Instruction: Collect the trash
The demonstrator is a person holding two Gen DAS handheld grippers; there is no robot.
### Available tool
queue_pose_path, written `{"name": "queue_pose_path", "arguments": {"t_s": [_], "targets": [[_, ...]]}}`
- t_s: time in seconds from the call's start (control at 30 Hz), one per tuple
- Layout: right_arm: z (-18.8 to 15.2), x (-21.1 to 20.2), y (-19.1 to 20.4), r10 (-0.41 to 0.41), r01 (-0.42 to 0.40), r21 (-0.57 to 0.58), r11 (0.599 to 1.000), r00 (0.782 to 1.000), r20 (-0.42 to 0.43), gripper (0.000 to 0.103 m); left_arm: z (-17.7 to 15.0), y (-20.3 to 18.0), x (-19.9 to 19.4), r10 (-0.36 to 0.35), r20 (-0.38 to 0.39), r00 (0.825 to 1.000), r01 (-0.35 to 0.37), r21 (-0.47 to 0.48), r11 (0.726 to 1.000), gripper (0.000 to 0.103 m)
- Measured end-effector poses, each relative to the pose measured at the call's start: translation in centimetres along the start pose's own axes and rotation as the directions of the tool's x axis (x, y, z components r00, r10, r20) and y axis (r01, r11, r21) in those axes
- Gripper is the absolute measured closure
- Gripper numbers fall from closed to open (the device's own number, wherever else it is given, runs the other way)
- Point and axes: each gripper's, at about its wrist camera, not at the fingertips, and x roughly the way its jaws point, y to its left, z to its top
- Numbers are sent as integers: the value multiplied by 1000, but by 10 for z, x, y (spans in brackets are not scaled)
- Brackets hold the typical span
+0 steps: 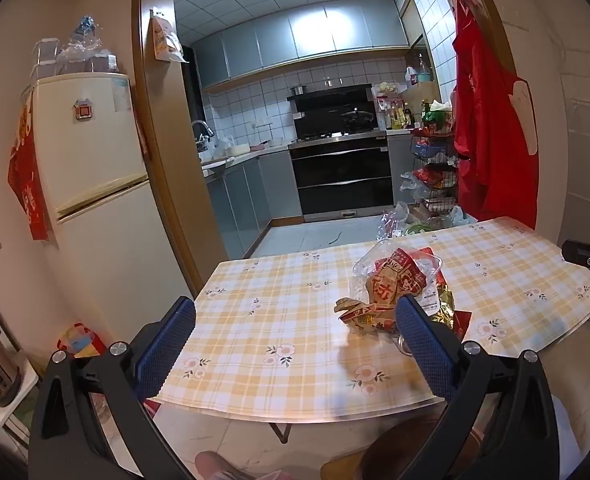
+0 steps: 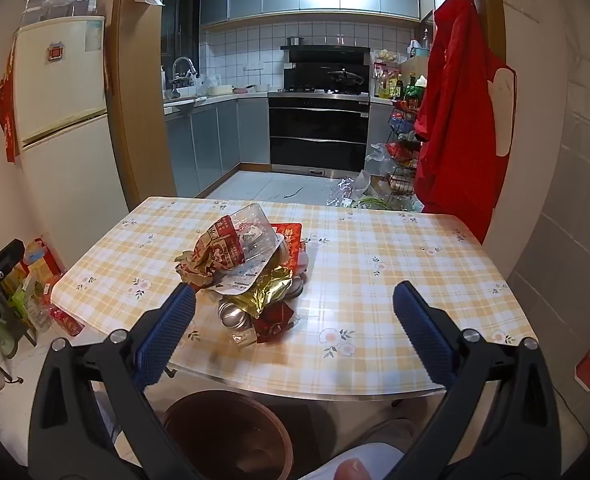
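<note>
Nearest, under the desk's front edge, stands a round dark-brown plastic bin (image 2: 229, 432). Above it both grippers hover empty, the left gripper (image 1: 295, 344) and right gripper (image 2: 294, 330) each with jaws spread wide. The step in hand looks like the first approach; next, one gripper would need to close on a piece and carry it back to the bin. On the yellow-checked floral desk (image 2: 375, 264) lies the heap of crumpled wrappers, gold foil, clear plastic and small metal cans (image 2: 251, 268), toward its near left side.
</note>
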Motion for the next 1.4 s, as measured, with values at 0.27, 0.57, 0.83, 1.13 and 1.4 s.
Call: {"name": "queue_pose_path", "arguments": {"t_s": [0.27, 0.57, 0.83, 1.13, 1.4], "targets": [[-1, -1, 1, -6, 6, -7, 1000, 1000, 2, 6, 0, -1, -1, -6, 0, 1000, 6, -2, 1000, 5], [-1, -2, 1, -6, 6, -7, 1000, 1000, 3, 6, 0, 0, 0, -3, -3, 1000, 3, -3, 1000, 5], [-2, -3, 0, -8, 8, -4, 1000, 1000, 2, 6, 0, 0, 0, -4, -4, 1000, 4, -3, 1000, 5], [-1, -3, -1, -7, 7, -6, 1000, 1000, 2, 6, 0, 0, 0, -3, -5, 1000, 3, -3, 1000, 5], [-1, -3, -1, -7, 7, -5, 1000, 1000, 2, 6, 2, 7, 2, -10, 1, 1000, 10, -30, 999, 5]]}}
